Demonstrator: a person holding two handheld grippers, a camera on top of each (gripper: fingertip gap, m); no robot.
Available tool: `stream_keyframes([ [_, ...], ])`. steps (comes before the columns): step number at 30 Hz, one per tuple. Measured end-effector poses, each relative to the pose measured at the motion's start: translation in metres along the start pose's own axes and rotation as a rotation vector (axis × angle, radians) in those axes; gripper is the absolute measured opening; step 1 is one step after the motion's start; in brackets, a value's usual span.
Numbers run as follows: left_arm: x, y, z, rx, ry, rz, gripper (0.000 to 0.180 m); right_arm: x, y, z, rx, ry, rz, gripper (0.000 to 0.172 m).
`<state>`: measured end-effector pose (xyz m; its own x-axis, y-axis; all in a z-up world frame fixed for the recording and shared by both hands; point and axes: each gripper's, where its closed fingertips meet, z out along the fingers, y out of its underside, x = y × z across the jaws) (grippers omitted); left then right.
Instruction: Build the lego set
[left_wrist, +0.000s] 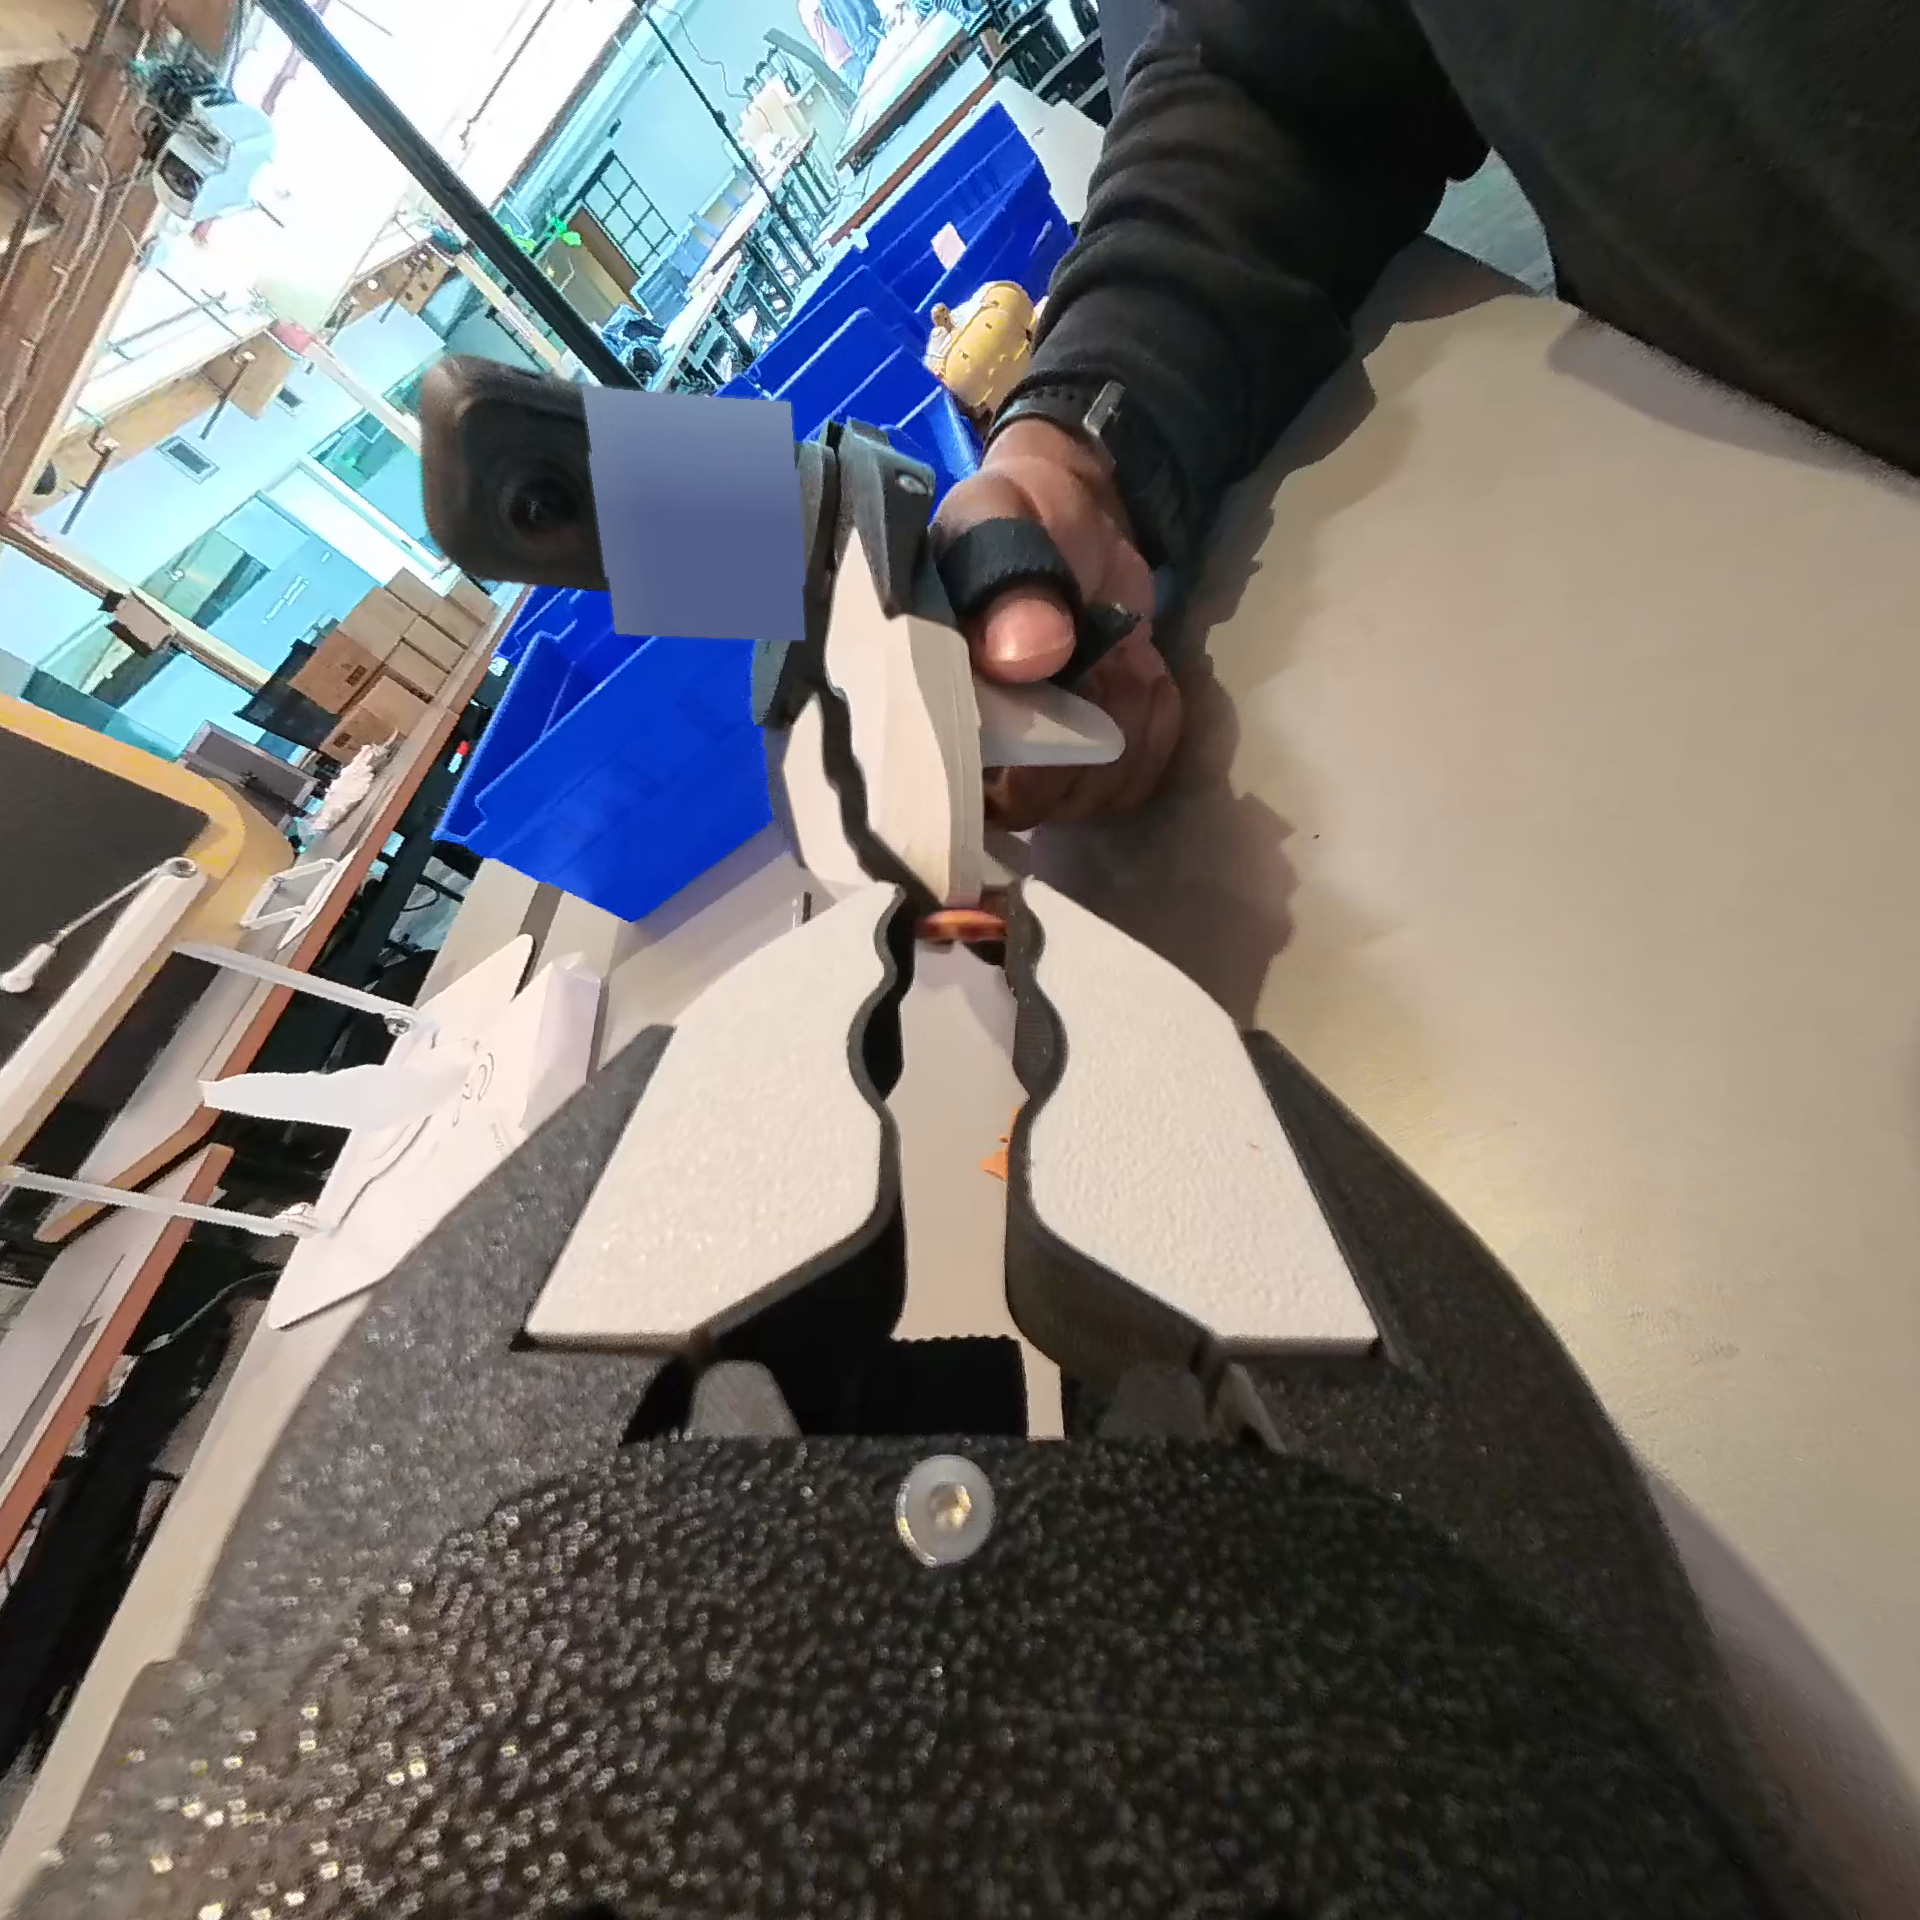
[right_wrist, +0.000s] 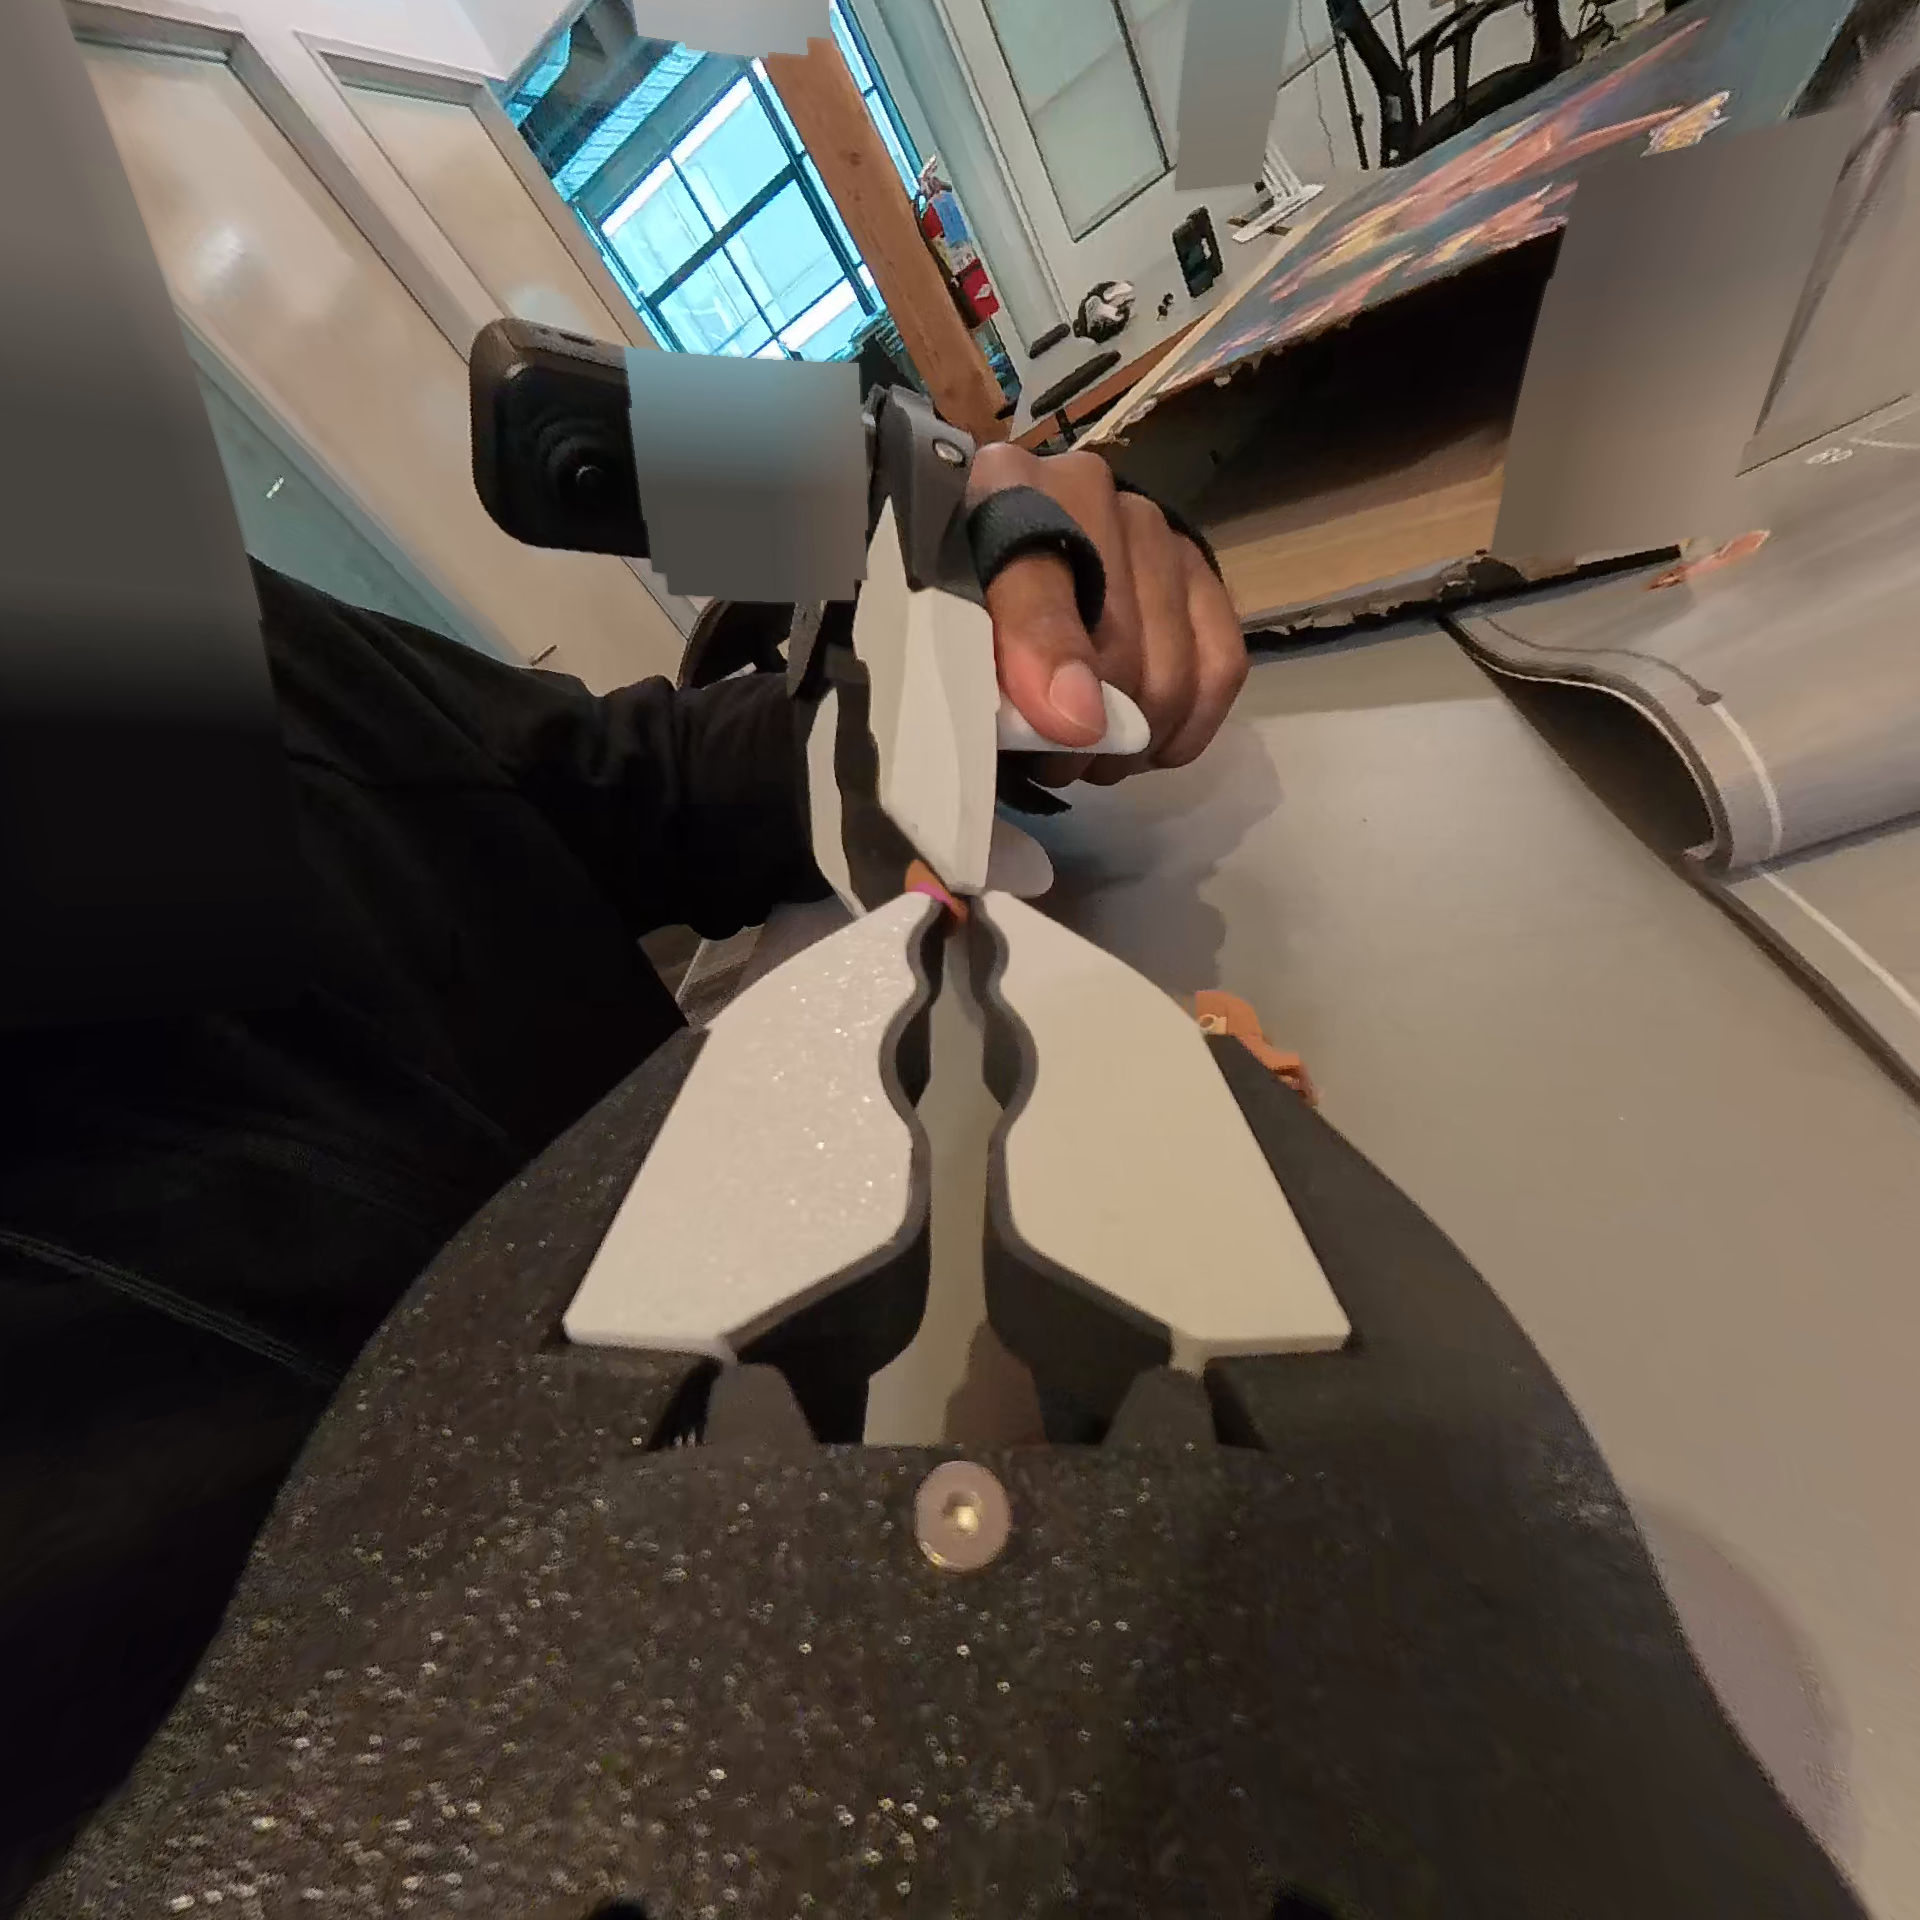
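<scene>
Two hand-held grippers met tip to tip above a pale table. The left gripper was closed narrowly on a small orange-brown piece, which spanned the gap between its two dark-edged pads. The right gripper reached in from the opposite side with its jaws almost together. They pinched a thin edge of the same piece, where a pink streak showed at its tips. The piece was thus held clear of the table, caught between both pairs of fingertips at the point where the two tools crossed. Whether each pad pressed firmly could not be told at this size.

Orange scraps of similar colour lay on the table just beside the right gripper's body. Another fleck showed below the left gripper's fingers. The piece itself looked to be in one part, with both grips set on it. A hand in a dark sleeve worked each tool. Blue bins stood beyond the table edge, and an opened cardboard box stood on the far side.
</scene>
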<state>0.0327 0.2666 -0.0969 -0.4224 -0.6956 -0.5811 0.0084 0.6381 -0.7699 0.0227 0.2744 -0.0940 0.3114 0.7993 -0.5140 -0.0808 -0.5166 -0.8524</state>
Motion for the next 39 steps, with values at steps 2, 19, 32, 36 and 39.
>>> stream_keyframes([
  [2,-0.001,0.001,0.000,0.002,0.002,-0.019,0.016,0.001,0.000,0.000,0.002,0.000,0.015,0.003],
  [19,-0.021,0.022,0.010,-0.160,-0.153,-0.005,0.016,0.023,-0.008,-0.007,0.036,0.240,-0.073,0.019],
  [32,-0.026,0.018,0.018,-0.162,-0.252,0.022,0.016,0.022,-0.008,-0.014,0.023,0.324,-0.016,0.030],
  [36,-0.024,0.018,0.020,-0.182,-0.268,0.076,0.016,0.024,-0.005,-0.017,0.001,0.346,0.003,0.031],
  [39,-0.022,0.018,0.022,-0.187,-0.269,0.095,0.016,0.025,-0.004,-0.018,0.001,0.352,0.008,0.031],
])
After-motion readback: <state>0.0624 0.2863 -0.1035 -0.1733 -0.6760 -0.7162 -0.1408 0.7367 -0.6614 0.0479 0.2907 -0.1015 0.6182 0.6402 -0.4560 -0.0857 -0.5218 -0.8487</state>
